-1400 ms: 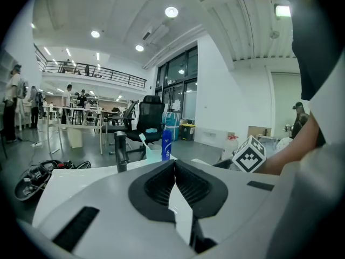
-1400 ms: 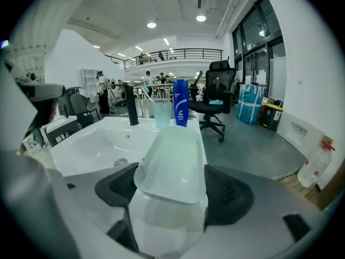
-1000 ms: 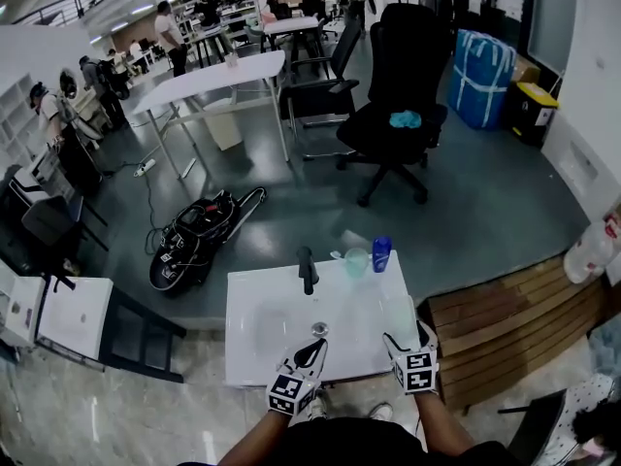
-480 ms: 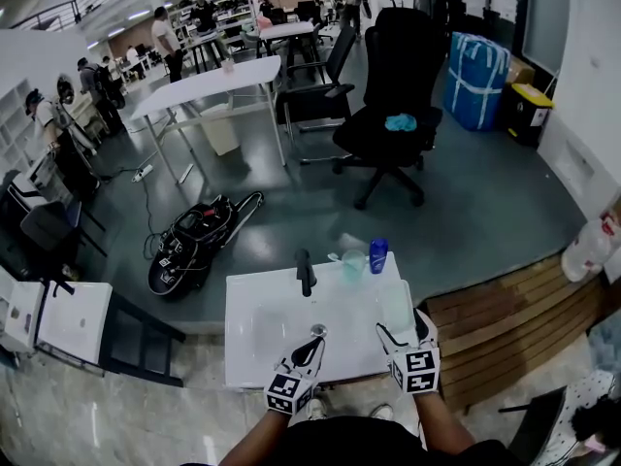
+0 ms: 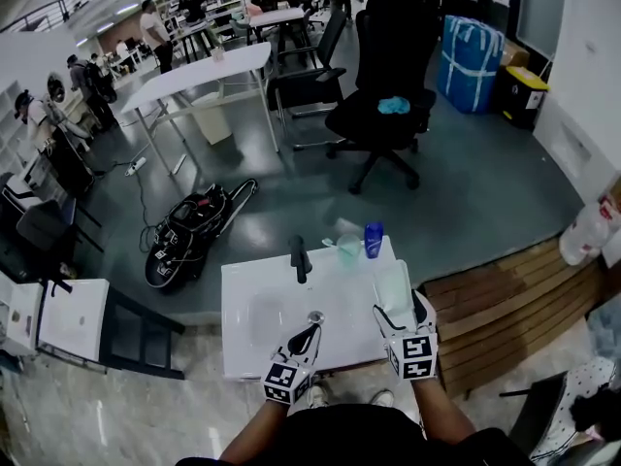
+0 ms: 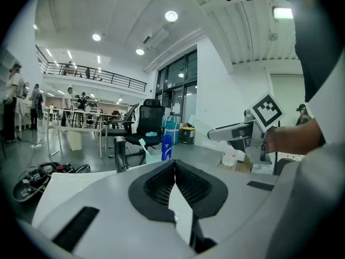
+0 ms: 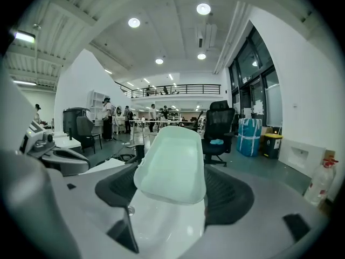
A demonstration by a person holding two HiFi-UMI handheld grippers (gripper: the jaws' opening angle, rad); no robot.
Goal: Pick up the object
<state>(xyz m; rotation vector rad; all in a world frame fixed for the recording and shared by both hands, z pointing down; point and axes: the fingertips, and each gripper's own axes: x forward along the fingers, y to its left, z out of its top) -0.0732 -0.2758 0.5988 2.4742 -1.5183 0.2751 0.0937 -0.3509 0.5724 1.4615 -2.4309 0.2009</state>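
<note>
Right tool (image 7: 173, 206) pinches a smooth, pale-green, rounded plastic dish (image 7: 171, 163); left tool (image 6: 174, 185) is pressed together.

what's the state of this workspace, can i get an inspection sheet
surface: white sink top, with a drain in the basin and a black faucet at the far edge
job's things: pale green dish, at the sink's right side
clutter: cup with a toothbrush and a blue bottle, both at the far edge
grippers: left gripper has its jaws together, empty, near the drain; right gripper is closed on the dish
cables: power strip with its cord on the floor; black gear lies beyond the sink
surroundings: black office chair, white table, wooden boards, people far off
</note>
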